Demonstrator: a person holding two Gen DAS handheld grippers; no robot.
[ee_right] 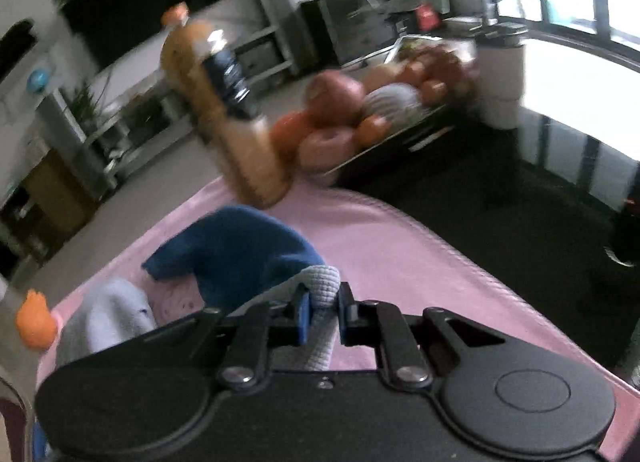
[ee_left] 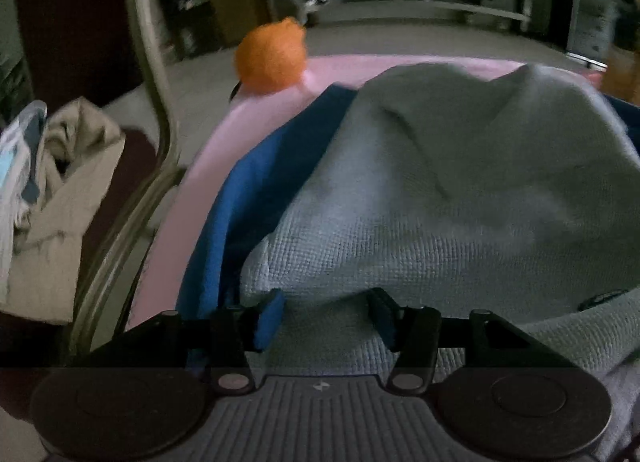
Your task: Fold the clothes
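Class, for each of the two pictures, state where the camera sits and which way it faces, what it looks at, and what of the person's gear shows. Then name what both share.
Left wrist: sits on the left gripper, facing forward and down over the grey waffle-knit garment lying on blue cloth; jaws apart.
Right wrist: sits on the right gripper, facing across the pink mat toward a juice bottle and fruit tray; jaws pinch grey fabric.
Shared: garment, mat, orange ball.
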